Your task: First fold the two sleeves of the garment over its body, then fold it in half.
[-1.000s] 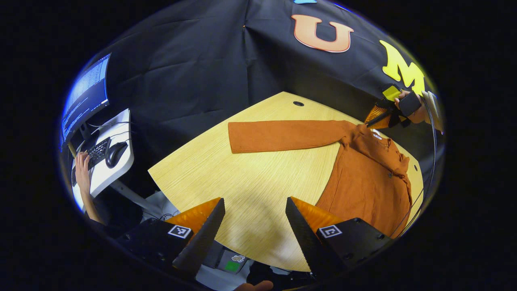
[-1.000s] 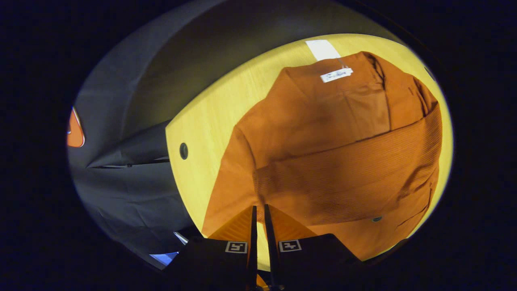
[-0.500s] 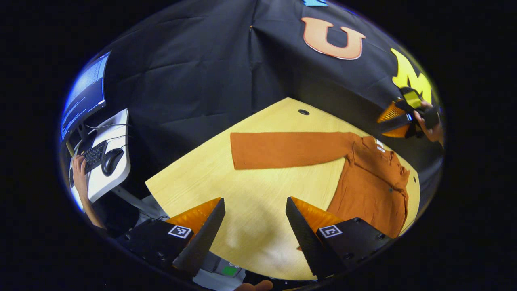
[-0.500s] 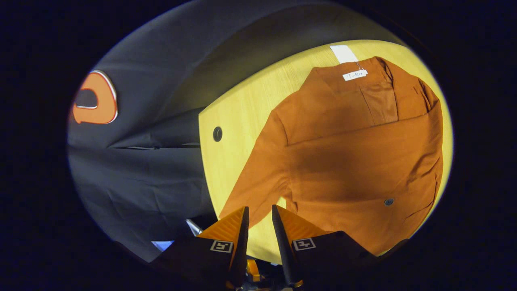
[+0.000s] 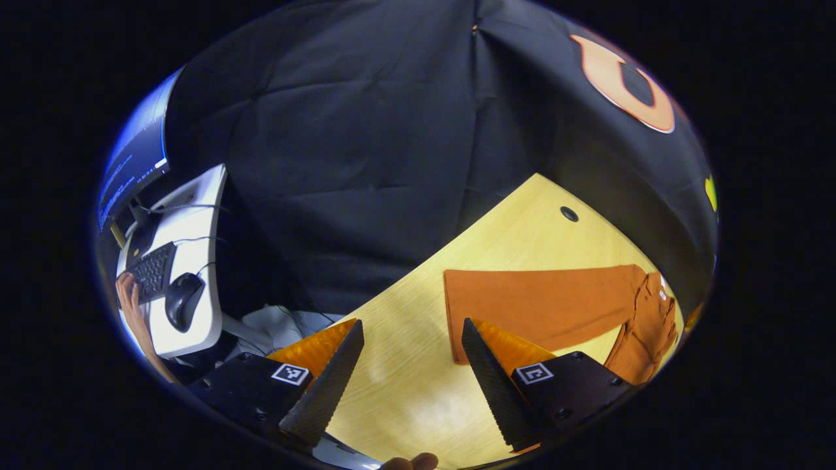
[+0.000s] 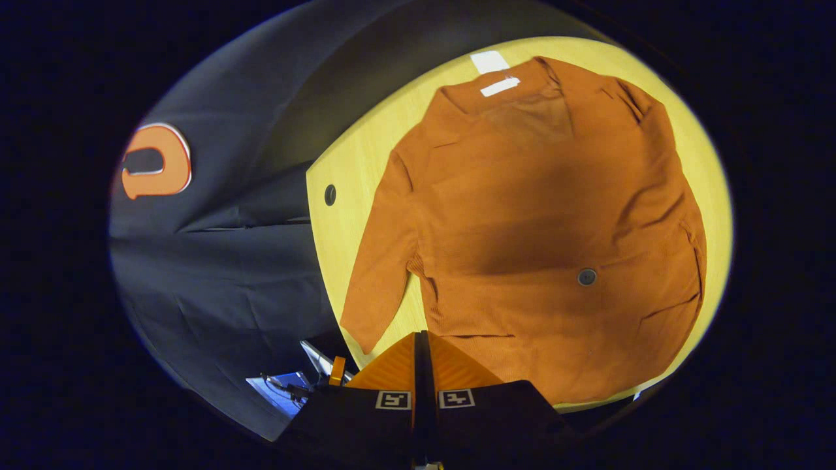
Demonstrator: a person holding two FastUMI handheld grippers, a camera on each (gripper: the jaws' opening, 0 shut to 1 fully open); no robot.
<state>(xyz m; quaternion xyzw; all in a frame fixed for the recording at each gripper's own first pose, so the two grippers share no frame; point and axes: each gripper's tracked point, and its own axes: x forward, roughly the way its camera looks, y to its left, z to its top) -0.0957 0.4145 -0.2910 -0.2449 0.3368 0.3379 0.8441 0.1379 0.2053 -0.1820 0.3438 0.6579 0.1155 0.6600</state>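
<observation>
An orange long-sleeved garment (image 6: pixel 522 215) lies flat on the yellow wooden table (image 6: pixel 356 163), its white label (image 6: pixel 499 86) at the collar on the far side. One sleeve lies folded across the body, with a small button (image 6: pixel 586 277) showing. The other sleeve (image 5: pixel 542 303) stretches straight out over the table. My left gripper (image 5: pixel 411 326) is open above the table, its right finger just in front of that sleeve's cuff end. My right gripper (image 6: pixel 418 336) is shut at the near hem, with nothing visible between its fingers.
A round cable hole (image 5: pixel 569 213) sits near the table's far edge. Left of the table stands a white desk (image 5: pixel 202 261) with a keyboard (image 5: pixel 151 271), a mouse (image 5: pixel 183 300) and a monitor (image 5: pixel 134 156); a person's hand rests there.
My right gripper opened, let the sleeve fall on the body, drew back and shut again. My left gripper swung left towards the outstretched sleeve's cuff, still open.
</observation>
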